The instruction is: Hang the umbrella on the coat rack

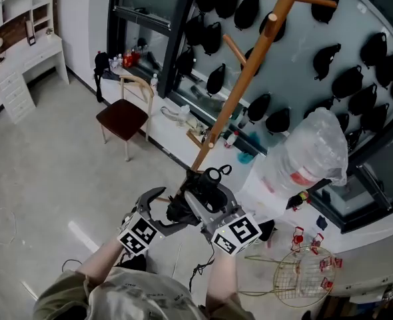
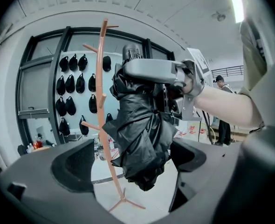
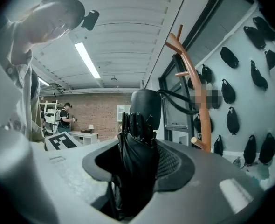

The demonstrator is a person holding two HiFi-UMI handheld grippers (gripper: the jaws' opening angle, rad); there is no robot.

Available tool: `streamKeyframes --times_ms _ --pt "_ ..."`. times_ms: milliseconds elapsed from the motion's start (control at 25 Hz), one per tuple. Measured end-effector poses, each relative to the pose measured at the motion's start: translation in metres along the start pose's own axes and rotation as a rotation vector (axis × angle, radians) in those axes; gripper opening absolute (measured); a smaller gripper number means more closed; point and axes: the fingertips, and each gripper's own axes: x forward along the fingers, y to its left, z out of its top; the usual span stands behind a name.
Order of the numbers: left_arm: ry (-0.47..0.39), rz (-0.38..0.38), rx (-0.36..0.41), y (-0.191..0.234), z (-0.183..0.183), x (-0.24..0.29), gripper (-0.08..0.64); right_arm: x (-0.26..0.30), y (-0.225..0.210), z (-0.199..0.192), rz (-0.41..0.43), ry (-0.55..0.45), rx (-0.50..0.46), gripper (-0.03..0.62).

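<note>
The wooden coat rack (image 1: 244, 77) stands just ahead of you, its pegs bare. The folded black umbrella (image 2: 140, 139) hangs upright in front of it, short of any peg. Your right gripper (image 3: 136, 160) is clamped on the bundled canopy just below the handle (image 3: 146, 107). Your left gripper (image 1: 164, 211) stands wide apart with the umbrella between its jaws, untouched. Expect a light load. The fabric is soft and likely slippery over stiff ribs, so grip firmly near the handle. The thin wrist strap (image 3: 177, 101) looks like the part to loop over a peg.
</note>
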Motion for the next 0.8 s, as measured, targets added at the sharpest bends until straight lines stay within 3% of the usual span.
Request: streamKeyframes --times_ms 320,800 --pt "-0.013 -0.057 0.023 0.049 0.004 0.006 0.486 0.041 -0.037 -0.019 -0.124 0.053 -0.026 0.198" --pt "0.009 -0.068 0.005 0.074 -0.002 0.028 0.488 0.064 -0.084 -0.064 -0.190 0.198 -0.095 0.198"
